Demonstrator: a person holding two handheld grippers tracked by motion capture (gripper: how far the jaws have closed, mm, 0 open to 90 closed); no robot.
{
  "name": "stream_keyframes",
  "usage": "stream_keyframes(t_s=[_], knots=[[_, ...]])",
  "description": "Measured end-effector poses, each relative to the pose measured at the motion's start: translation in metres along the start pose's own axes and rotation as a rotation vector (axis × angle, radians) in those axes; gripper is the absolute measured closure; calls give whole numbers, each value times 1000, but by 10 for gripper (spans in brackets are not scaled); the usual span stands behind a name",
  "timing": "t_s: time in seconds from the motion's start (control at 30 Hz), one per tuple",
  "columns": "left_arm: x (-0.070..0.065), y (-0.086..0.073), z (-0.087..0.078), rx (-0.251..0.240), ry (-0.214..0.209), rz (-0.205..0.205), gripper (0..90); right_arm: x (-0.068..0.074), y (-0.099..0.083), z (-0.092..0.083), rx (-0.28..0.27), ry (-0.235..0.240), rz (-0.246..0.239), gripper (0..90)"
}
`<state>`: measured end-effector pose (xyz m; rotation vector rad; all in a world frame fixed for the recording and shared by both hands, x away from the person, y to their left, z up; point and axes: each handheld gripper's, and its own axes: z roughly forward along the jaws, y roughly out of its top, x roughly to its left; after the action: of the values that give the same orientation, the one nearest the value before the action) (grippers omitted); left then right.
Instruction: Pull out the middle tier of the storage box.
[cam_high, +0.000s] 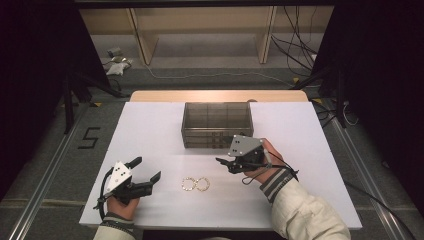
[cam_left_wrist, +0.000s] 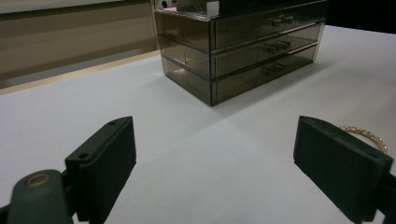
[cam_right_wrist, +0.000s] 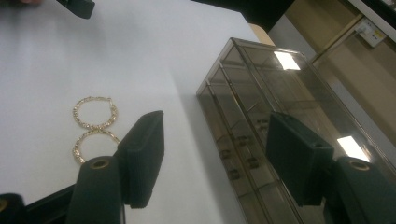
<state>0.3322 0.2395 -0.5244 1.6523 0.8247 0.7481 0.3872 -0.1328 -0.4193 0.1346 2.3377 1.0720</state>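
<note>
We saw two gold bracelets (cam_high: 195, 184) lying flat on the white desk (cam_high: 150, 135), side by side & touching, roughly btwn our two hands and nearer the front edge. In the right gripper view they (cam_right_wrist: 93, 130) sat left of the near jaw, apart from it, nothing gripping them.

The right hand-held gripper (cam_high: 225, 164) hovered just in front of the smoked-plastic drawer box (cam_high: 217, 125), pointing left across the desk. Its jaws stood partly apart w/ nothing btwn them; the pads touched nothing. The drawer box (cam_right_wrist: 261, 135) ran along the right side of that view, all drawers looked closed, small handles visible on the fronts.

The left hand-held gripper (cam_high: 149, 170) was at the front left of the desk, well apart from the box, near the bracelets but not touching. Jaws stood wide apart, empty. In the left gripper view the box (cam_left_wrist: 243, 46) stood ahead w/ three drawer rows, and one bracelet (cam_left_wrist: 366, 135) peeked out just behind the right-hand jaw.

Behind the desk we saw floor, cables and a wooden frame (cam_high: 205, 30).
</note>
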Motion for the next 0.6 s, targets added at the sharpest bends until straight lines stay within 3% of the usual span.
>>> stream_keyframes(t_s=[0.17,0.27,0.3,0.47,0.6], knots=[[0,0,0,-1,2,-3,133,-1,1,2,10,-12,-14,367],[0,0,0,1,1,0,134,1,3,4,43,-41,-43,387],[0,0,0,3,1,-1,135,4,4,4,50,-80,-69,387],[0,0,-1,3,1,1,135,10,4,4,65,-158,-136,401],[0,0,-1,2,1,-1,135,13,4,4,62,-163,-157,416]])
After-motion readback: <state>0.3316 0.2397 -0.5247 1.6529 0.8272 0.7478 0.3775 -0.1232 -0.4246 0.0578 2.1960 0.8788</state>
